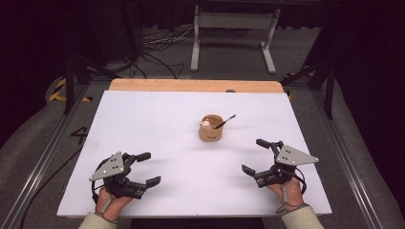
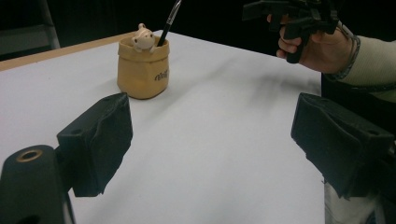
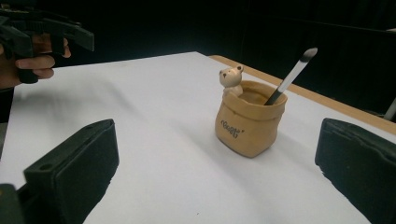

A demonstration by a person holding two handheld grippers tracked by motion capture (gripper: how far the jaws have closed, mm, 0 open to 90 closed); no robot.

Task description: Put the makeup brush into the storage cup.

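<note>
High view — my left gripper (image 1: 149,168) and right gripper (image 1: 253,156) both sit with jaws spread wide, gripping nothing. Between them, farther up the white table (image 1: 157,119), stands the tan pot (image 1: 210,129) — a brush (image 1: 224,121) leaning inside.

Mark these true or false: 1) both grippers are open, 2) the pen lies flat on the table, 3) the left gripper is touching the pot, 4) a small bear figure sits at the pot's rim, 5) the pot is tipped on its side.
1) True. The left gripper and the right gripper both have their jaws spread, with nothing between them.
2) False. The pen stands slanted inside the pot.
3) False. The left gripper is well clear of the pot, with bare table between them.
4) True. The bear figure peeks over the rim.
5) False. The pot stands upright on the table.
</note>
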